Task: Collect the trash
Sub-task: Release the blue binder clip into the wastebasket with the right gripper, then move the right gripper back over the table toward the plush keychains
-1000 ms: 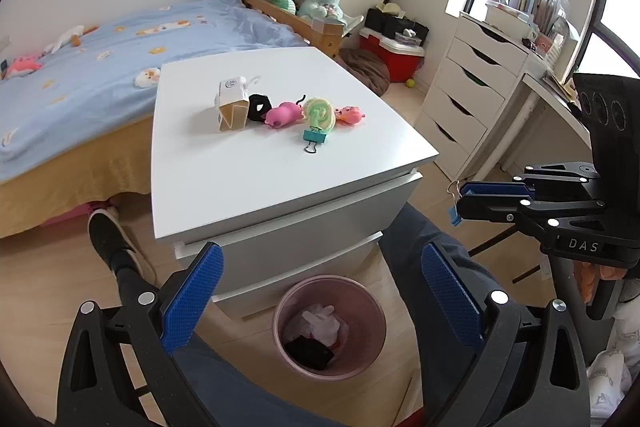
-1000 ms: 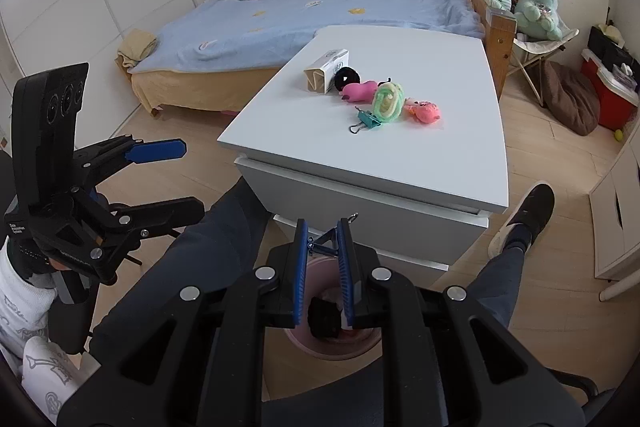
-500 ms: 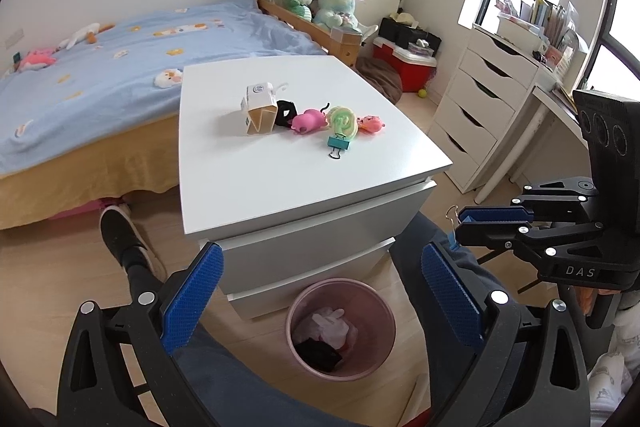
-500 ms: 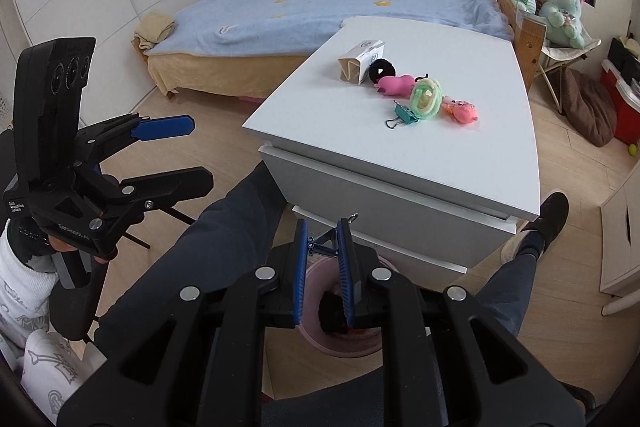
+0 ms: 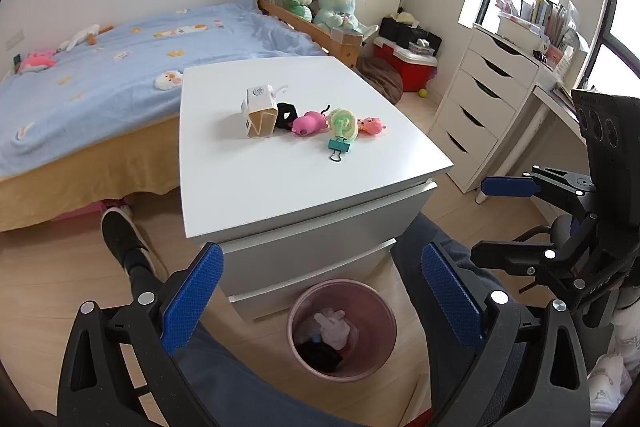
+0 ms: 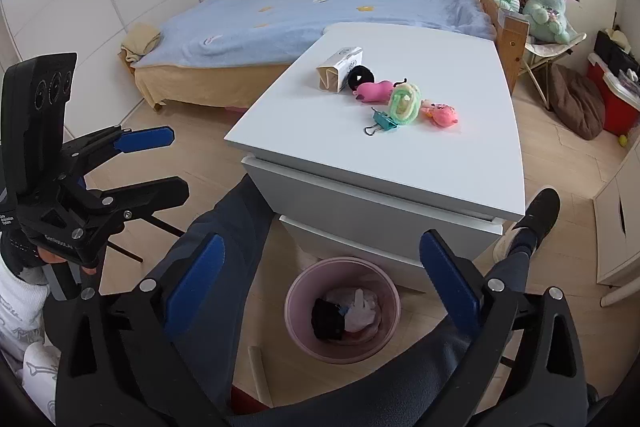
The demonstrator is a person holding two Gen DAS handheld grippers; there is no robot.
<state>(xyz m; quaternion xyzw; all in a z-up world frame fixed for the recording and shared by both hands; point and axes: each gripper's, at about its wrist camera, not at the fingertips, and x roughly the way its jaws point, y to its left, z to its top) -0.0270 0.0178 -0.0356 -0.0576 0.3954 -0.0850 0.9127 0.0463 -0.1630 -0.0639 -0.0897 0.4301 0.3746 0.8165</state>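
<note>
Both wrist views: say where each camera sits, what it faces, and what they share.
Left wrist: on the left gripper, angled down at the white cabinet; legs, a shoe and the right gripper show.
Right wrist: on the right gripper, whose jaws are opening with nothing between them; legs and the left gripper show.
Shared: cabinet, pink bin, bed.

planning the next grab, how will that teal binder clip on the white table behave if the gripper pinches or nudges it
The binder clip looks rigid and light, so it would probably slide across the smooth white table when nudged. It is low, with thin wire handles, so the pads may slip off; pinching its teal body seems safer.
</note>
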